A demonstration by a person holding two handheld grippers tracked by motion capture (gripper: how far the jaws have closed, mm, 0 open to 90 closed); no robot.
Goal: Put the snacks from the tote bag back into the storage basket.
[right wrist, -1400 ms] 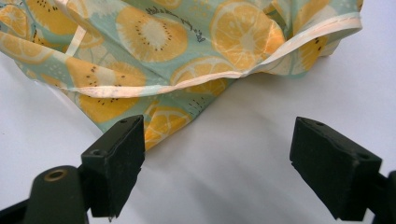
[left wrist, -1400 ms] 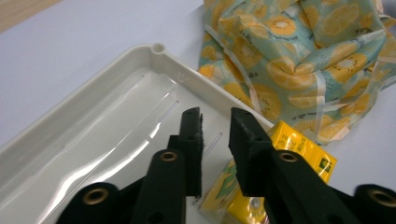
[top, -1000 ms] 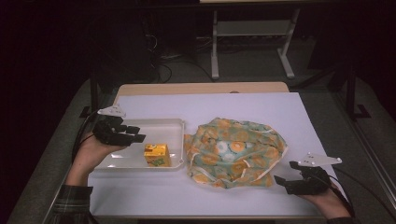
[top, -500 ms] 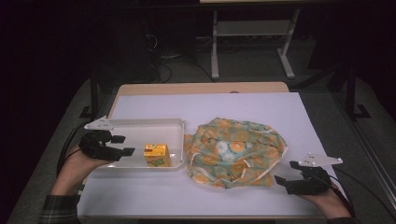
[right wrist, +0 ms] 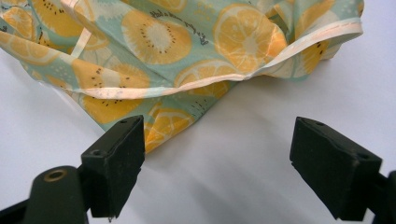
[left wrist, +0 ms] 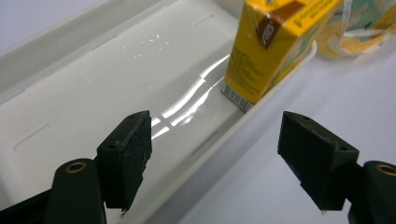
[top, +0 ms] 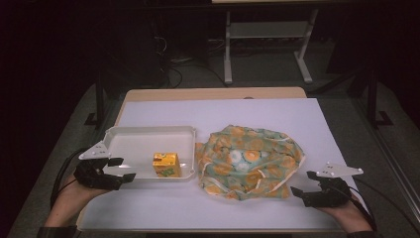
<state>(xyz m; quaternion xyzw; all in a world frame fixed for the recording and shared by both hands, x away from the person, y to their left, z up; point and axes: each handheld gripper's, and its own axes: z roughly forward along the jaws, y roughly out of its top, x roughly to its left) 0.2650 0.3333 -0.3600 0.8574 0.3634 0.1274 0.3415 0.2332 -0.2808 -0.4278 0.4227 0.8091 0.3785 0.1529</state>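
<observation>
White paper covers the bench (top: 148,213) – a yellow juice carton (top: 165,164) stands in the shallow white plastic tray (top: 143,136). Left tongs (top: 122,169) have just been opening, empty; right tongs (top: 303,183) gape wide, empty, near the orange-print cloth (top: 247,161).

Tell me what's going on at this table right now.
A person holds a two-jaw gripper in each hand at a white-topped table. The left gripper sits at the near left corner of a white tray; its jaws have just been opening and nothing is between them. A small yellow drink carton stands upright in the tray by its near rim. The right gripper rests open beside a crumpled citrus-print cloth, close to its near edge but holding nothing.
</observation>
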